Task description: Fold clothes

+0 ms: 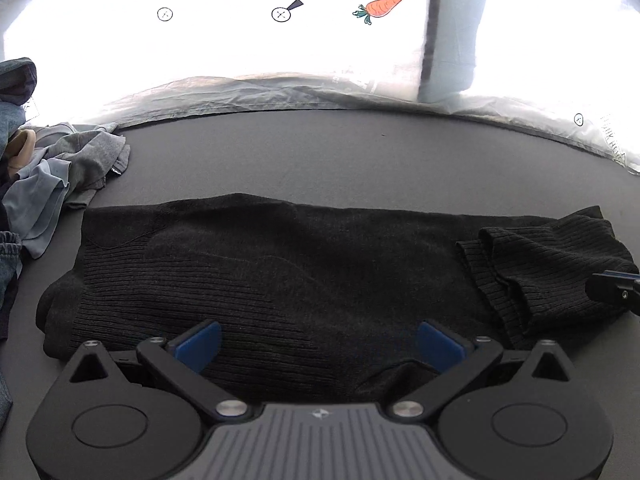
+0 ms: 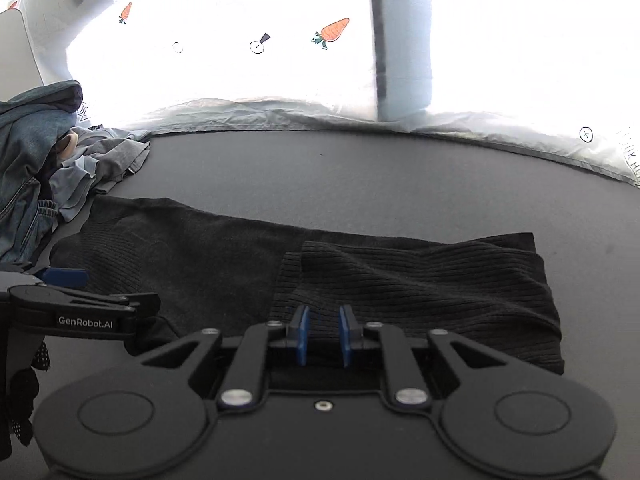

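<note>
A black ribbed knit sweater point(image 1: 280, 272) lies flat across the dark grey table point(image 1: 320, 156); its sleeve end is folded over at the right point(image 1: 540, 272). My left gripper point(image 1: 320, 344) is open, its blue pads spread wide over the sweater's near edge. In the right wrist view the sweater point(image 2: 420, 280) lies ahead, with the folded part on the right. My right gripper point(image 2: 323, 334) has its blue pads close together over the near edge of the folded sleeve; whether cloth is pinched between them is unclear. The right gripper also shows in the left wrist view point(image 1: 616, 286), and the left gripper in the right wrist view point(image 2: 80, 308).
A pile of unfolded clothes point(image 1: 48, 176), grey, light blue and denim, sits at the table's left; it also shows in the right wrist view point(image 2: 48, 160). A white sheet with carrot prints point(image 1: 380, 8) hangs behind the table's far edge.
</note>
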